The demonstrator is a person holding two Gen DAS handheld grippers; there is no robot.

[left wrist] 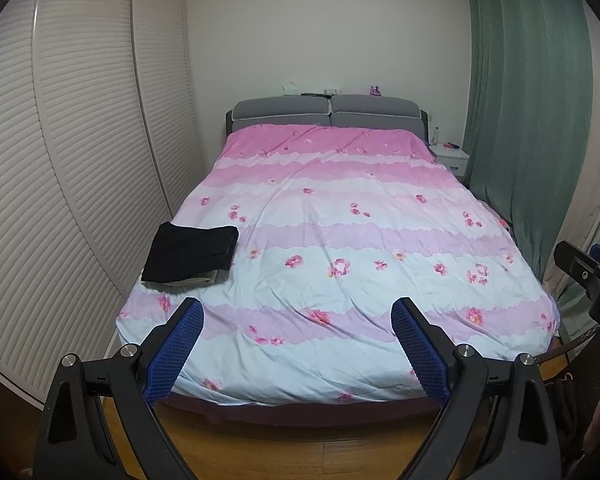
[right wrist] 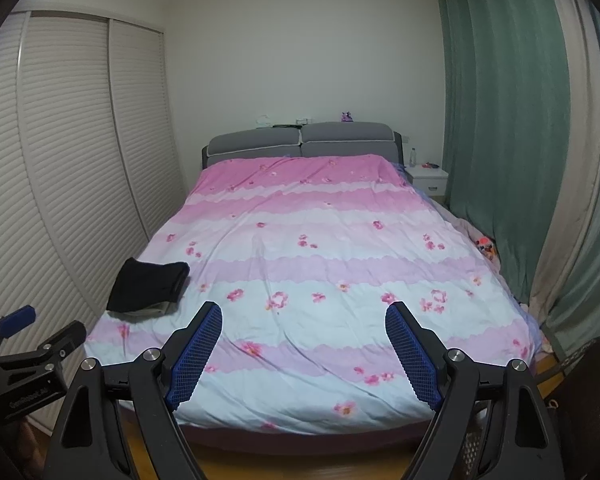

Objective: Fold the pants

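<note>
Folded black pants (left wrist: 192, 253) lie on the bed's near left corner, on top of a folded beige garment (left wrist: 198, 280). They also show in the right wrist view (right wrist: 148, 285). My left gripper (left wrist: 298, 312) is open and empty, held off the foot of the bed, well short of the pants. My right gripper (right wrist: 304, 318) is open and empty too, held beside it. The right gripper shows at the right edge of the left wrist view (left wrist: 588, 276); the left gripper shows at the lower left of the right wrist view (right wrist: 28, 340).
A bed with a pink and blue flowered duvet (left wrist: 340, 220) fills the middle. A white louvred wardrobe (left wrist: 80, 140) stands along the left. Green curtains (left wrist: 528, 120) hang on the right, with a white nightstand (left wrist: 448, 158) by the grey headboard (left wrist: 328, 114). Wooden floor (left wrist: 300, 452) lies below.
</note>
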